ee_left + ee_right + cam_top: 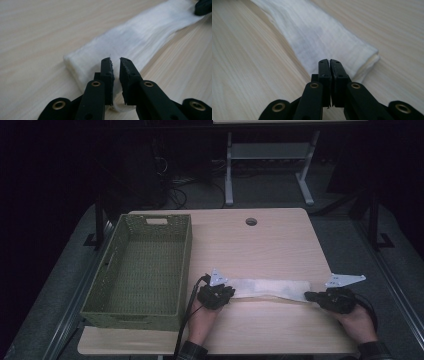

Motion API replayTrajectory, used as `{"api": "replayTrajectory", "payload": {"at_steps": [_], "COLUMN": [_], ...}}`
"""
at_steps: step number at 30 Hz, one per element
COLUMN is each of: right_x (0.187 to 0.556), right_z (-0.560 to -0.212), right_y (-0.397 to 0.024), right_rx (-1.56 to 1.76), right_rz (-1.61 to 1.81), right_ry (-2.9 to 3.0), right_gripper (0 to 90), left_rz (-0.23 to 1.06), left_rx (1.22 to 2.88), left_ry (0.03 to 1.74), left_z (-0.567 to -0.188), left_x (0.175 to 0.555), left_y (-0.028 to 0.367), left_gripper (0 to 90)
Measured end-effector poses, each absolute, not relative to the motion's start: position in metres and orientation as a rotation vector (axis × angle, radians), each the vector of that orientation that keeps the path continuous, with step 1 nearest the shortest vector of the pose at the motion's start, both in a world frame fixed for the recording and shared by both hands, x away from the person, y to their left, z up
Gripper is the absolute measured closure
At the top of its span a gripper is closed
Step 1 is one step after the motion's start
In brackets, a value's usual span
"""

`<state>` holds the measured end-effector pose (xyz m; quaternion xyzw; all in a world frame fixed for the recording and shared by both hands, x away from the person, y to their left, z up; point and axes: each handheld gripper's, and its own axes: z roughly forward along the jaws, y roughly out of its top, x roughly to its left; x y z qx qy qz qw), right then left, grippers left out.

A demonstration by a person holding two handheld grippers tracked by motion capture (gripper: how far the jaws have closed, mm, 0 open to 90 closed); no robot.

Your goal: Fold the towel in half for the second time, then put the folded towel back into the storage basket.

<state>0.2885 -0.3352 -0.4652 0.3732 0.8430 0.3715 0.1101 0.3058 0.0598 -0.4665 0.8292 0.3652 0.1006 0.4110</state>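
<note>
Pale wood surface; folded white cloth pinched at both ends, left hand-held gripper nearly closed, right hand-held gripper clamped; lift evenly, keeping the cloth taut.

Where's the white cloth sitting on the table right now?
In the high view the folded white cloth lies as a long strip across the near half of the table, just right of the green basket, stretched between the left tongs and right tongs.

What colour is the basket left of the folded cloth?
Olive green, woven basket; clearest in the high view.
</note>
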Motion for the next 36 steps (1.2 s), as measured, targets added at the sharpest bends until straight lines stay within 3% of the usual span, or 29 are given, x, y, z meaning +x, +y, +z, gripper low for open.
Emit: {"api": "replayTrajectory", "payload": {"at_steps": [11,21,36], "right_x": [0.303,0.309,0.359], "right_z": [-0.47,-0.469,-0.468], "right_y": [-0.339,-0.339,-0.323], "right_rx": [1.092,1.108,1.138], "right_rz": [1.053,1.055,1.004], "right_ry": [2.472,2.472,2.452], "right_gripper": [89.8,89.7,89.8], "left_rz": [0.301,0.318,0.321], "left_rx": [2.153,2.117,2.12], "left_ry": [0.896,0.913,0.886], "left_z": [-0.467,-0.456,-0.448], "left_x": [0.3,0.303,0.313], "left_y": [0.059,0.065,0.064], "left_gripper": [82.5,59.6,43.7]}}
